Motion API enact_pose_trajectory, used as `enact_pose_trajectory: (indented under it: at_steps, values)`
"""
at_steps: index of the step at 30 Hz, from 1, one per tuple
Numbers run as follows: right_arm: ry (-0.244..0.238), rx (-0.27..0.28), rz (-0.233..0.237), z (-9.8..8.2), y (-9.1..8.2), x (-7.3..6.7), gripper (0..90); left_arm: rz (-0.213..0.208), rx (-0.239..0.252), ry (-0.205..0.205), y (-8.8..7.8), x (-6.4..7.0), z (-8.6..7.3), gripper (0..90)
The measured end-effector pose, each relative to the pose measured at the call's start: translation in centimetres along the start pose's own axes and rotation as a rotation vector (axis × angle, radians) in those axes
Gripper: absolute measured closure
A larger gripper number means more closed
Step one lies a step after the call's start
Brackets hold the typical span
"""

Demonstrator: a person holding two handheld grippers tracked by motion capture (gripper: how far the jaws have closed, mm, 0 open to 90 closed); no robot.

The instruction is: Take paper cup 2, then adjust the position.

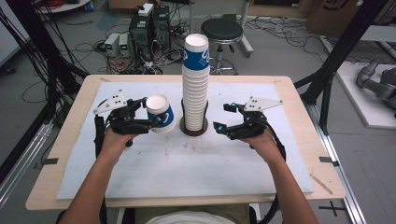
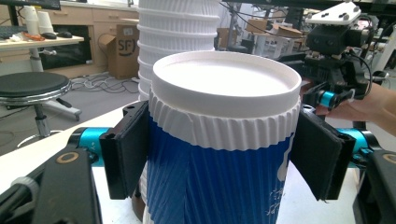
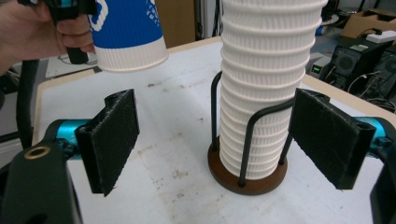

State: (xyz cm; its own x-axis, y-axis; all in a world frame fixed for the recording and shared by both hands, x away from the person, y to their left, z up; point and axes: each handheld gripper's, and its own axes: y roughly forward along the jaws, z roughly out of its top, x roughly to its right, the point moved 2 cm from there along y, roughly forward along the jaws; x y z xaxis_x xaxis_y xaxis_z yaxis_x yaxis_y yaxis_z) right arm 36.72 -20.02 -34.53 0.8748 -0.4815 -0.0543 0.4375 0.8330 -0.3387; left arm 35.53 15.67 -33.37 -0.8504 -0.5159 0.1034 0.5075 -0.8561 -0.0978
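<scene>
A blue and white ribbed paper cup [image 1: 160, 114] hangs upside down left of the stack, held off the mat. My left gripper [image 1: 154, 112] is shut on it, and in the left gripper view both pads [image 2: 128, 154] press its blue wall [image 2: 224, 186]. A tall stack of upside-down cups [image 1: 196, 88] stands in a black wire holder with a brown round base [image 1: 194, 130]. My right gripper [image 1: 223, 116] is open just right of the holder. Its pads [image 3: 112, 140] stand wide apart with the lower stack [image 3: 268, 70] beyond them. The held cup [image 3: 128, 32] shows at that view's upper left.
A white mat [image 1: 187, 172] covers the wooden table [image 1: 299, 116]. Beyond the far edge stand a black stool [image 1: 222, 30] and computer boxes with cables [image 1: 149, 28] on the floor. The right gripper [image 2: 334, 42] shows far off in the left gripper view.
</scene>
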Motion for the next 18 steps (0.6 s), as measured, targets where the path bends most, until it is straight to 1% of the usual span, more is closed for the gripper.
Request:
enact_pose_trajectory:
  at_steps: [3, 5, 7, 8, 10, 13, 18]
  values:
    - [0.011, -0.003, 0.002, -0.6, 0.3, -0.2, 16.5, -0.009, -0.003, -0.01, 0.1, 0.0, -0.3, 26.2]
    - [0.007, -0.004, 0.005, -0.8, 0.5, -0.4, 16.5, -0.017, -0.001, -0.014, 0.2, 0.0, -0.3, 26.2]
    - [-0.004, -0.022, 0.007, -0.8, 0.8, -0.7, 16.5, -0.023, -0.01, -0.011, 0.3, 0.1, -0.4, 26.2]
    - [-0.006, -0.021, 0.01, -0.9, 0.8, -0.8, 16.5, -0.026, -0.014, -0.006, 0.3, 0.1, -0.4, 26.2]
    - [-0.014, -0.021, 0.016, -0.8, 0.9, -1.0, 16.5, -0.032, -0.009, -0.009, 0.3, 0.4, -0.4, 26.2]
    - [-0.013, -0.02, 0.023, -0.8, 0.9, -1.3, 16.5, -0.041, -0.008, -0.004, 0.3, 0.7, -0.4, 26.1]
    - [-0.015, -0.01, 0.039, -0.7, 0.8, -1.5, 16.5, -0.052, -0.014, -0.01, 0.6, 0.9, -0.6, 26.0]
